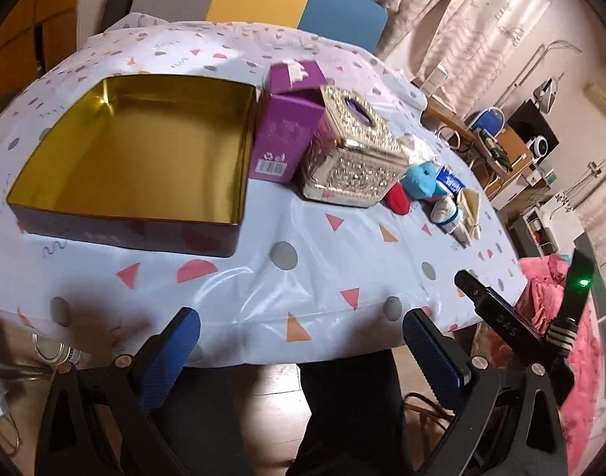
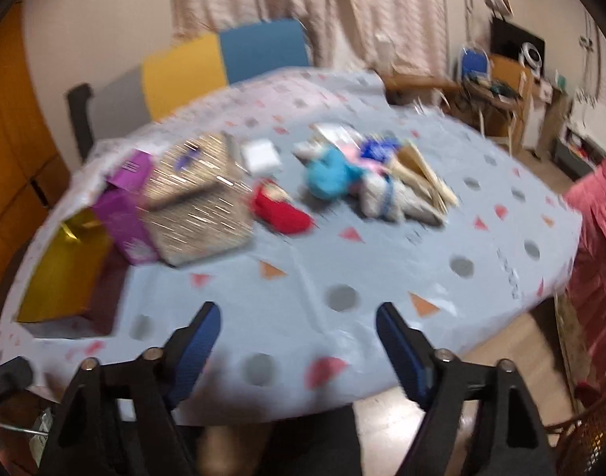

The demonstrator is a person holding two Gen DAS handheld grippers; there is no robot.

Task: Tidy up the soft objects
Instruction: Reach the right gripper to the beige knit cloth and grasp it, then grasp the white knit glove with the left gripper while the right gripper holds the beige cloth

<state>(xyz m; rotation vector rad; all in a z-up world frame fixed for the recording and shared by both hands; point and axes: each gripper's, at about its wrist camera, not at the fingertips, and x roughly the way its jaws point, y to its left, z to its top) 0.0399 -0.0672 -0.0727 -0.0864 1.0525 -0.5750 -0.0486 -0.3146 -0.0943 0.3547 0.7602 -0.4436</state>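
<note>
Both tongs, left (image 1: 301, 341) and right (image 2: 297, 337), are held open, empty. Beside the silver box (image 1: 348, 158), red (image 1: 398, 198) and blue plush toys (image 1: 420, 178) are seen, seemingly touching.

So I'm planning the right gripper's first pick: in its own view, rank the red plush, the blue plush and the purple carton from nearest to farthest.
From the right gripper:
1. Red plush, ahead, slightly left.
2. Blue plush, beyond it, slightly right.
3. Purple carton, far left; close to the blue plush's range.

tin (image 1: 136, 150): glossy gold metal | tablecloth (image 1: 322, 269): shiny plastic | blue toy (image 1: 422, 180): fuzzy plush | tissue box (image 1: 354, 158): embossed metallic
</note>
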